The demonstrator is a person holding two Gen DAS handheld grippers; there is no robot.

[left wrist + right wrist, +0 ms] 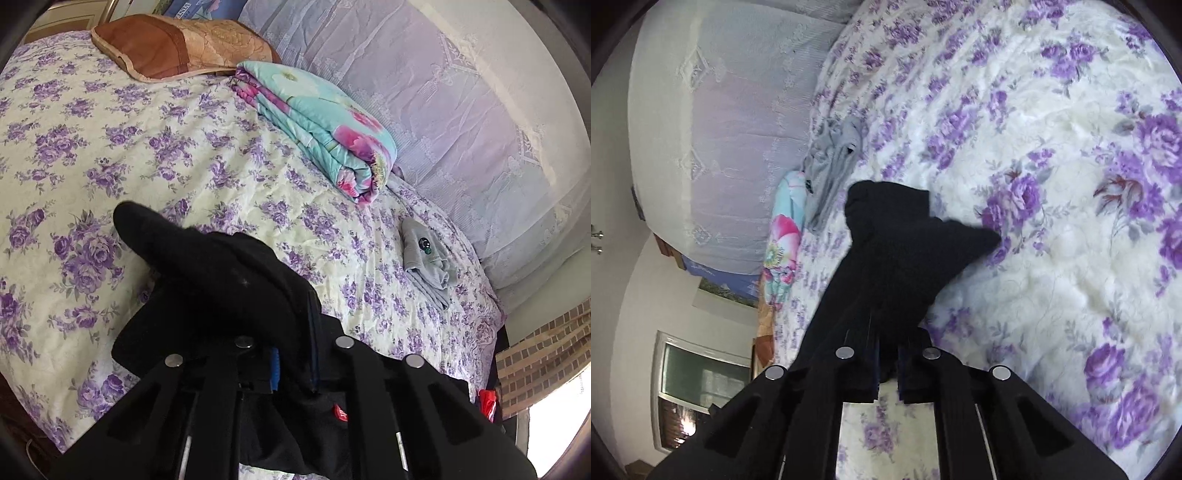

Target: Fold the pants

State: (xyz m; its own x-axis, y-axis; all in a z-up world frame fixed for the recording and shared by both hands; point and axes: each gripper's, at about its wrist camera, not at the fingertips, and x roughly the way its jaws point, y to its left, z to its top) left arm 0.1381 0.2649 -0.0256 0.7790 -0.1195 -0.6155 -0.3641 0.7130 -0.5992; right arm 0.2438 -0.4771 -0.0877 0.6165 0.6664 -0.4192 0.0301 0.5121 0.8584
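The black pants (221,273) are bunched over my left gripper (295,325), whose jaws are shut on the fabric; the cloth hides the fingertips and hangs down below. In the right wrist view the black pants (901,251) rise out of my right gripper (886,332), which is also shut on them above the bed. A corner of the fabric sticks out to the right over the floral sheet. Both grippers hold the pants lifted off the bed.
The bed has a white sheet with purple flowers (110,147). A folded turquoise floral quilt (325,129) and a brown pillow (177,44) lie at the far side. A folded grey garment (428,262) lies near the lace curtain (461,110).
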